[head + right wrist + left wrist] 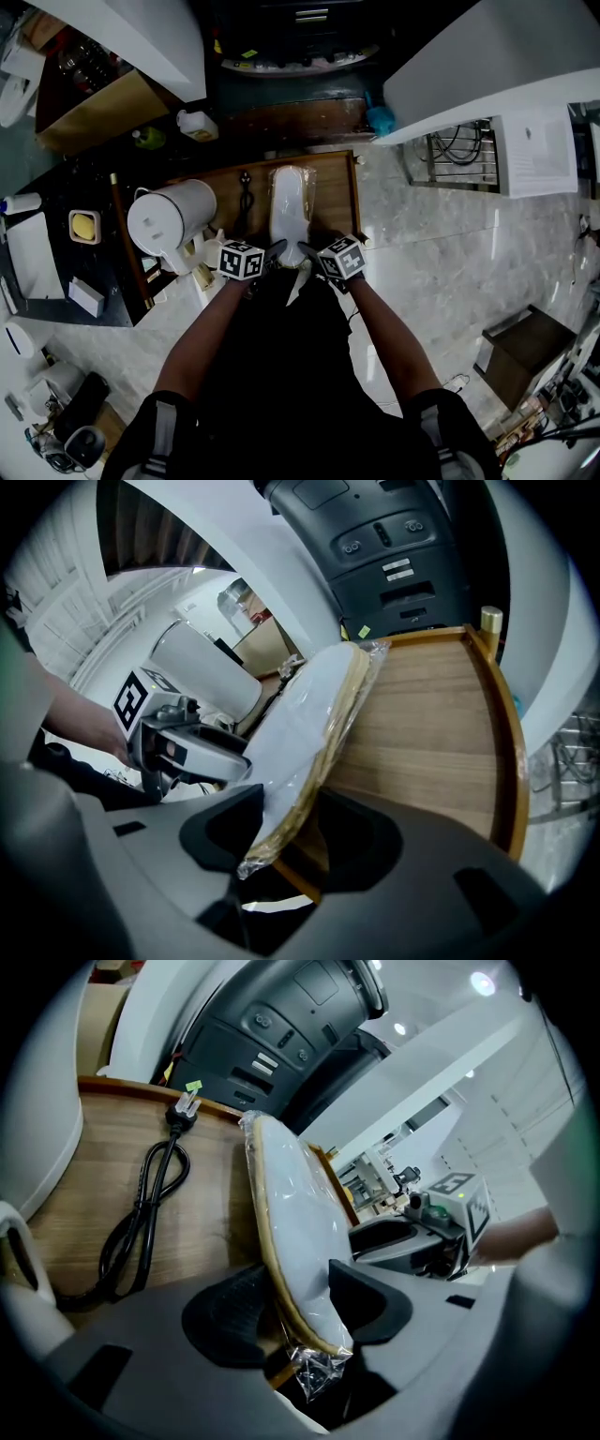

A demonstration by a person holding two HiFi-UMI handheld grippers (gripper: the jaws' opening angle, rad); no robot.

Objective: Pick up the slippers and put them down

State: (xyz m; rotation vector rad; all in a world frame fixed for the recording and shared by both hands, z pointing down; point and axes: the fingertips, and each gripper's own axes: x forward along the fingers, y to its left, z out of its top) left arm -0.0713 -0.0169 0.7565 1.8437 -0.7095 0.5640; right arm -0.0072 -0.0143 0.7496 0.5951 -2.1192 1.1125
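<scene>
Left tool (300,1302) and right tool (281,822) each stand partly open, clamped across the heel end of the plastic-wrapped slippers (291,211). The slippers stretch toward 12 o'clock over the wooden surface (335,192). The film looks slick, so an uneven release could let the pack twist or slide. Further out, the power cord (245,197) at 10 o'clock and the white jug (173,217) at 9 o'clock could get nudged.
</scene>
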